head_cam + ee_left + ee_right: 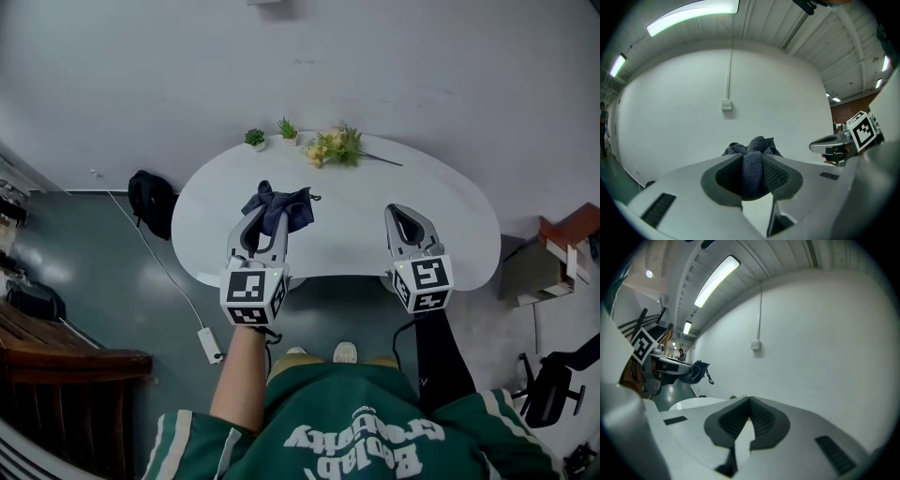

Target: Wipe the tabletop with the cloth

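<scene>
A dark blue cloth (279, 210) hangs bunched above the left part of the white oval table (450, 234). My left gripper (265, 221) is shut on it. In the left gripper view the cloth (753, 169) fills the gap between the jaws and bulges out past the tips. My right gripper (408, 221) hovers over the table's right half, shut, with nothing in it. In the right gripper view its jaws (749, 414) meet at the tips, and the left gripper with the cloth (697, 371) shows at the left.
Two small potted plants (255, 138) and a bunch of yellow flowers (334, 148) lie at the table's far edge by the white wall. A black bag (150, 202) and a power strip (210, 344) are on the floor at the left. An office chair (551, 380) stands at the right.
</scene>
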Action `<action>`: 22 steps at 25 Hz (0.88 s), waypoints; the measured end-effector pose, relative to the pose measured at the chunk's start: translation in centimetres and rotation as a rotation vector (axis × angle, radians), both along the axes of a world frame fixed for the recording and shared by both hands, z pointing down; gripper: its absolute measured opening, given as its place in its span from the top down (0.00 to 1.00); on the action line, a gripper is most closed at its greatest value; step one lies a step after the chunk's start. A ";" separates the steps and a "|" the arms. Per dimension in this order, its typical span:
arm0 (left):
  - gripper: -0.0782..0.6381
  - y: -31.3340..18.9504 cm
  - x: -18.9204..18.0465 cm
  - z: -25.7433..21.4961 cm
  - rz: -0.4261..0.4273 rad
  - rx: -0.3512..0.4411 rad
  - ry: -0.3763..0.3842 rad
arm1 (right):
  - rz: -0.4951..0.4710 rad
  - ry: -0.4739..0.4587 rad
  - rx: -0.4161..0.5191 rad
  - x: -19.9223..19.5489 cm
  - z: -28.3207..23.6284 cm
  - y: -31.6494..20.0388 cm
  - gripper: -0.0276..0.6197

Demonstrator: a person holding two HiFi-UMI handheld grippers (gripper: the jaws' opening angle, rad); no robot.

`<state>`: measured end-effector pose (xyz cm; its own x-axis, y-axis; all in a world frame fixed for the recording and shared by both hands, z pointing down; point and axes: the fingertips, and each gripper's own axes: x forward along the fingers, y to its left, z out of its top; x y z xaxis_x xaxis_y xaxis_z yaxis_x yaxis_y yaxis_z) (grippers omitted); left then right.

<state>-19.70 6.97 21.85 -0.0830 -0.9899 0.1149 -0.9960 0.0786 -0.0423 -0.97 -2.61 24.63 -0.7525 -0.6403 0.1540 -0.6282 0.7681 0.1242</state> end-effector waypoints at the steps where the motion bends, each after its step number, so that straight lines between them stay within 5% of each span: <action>1: 0.74 0.0 0.4 -0.3 -0.006 0.006 -0.008 | -0.006 -0.001 0.006 0.3 -0.1 0.0 0.95; 22: 0.73 0.1 3.1 -2.4 -0.050 0.036 -0.063 | -0.045 -0.001 0.053 3.3 -1.1 0.1 0.95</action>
<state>-16.55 7.05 19.41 -0.1380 -0.9878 0.0718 -0.9863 0.1304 -0.1010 2.34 -2.49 23.52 -0.7810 -0.6129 0.1200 -0.5931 0.7881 0.1647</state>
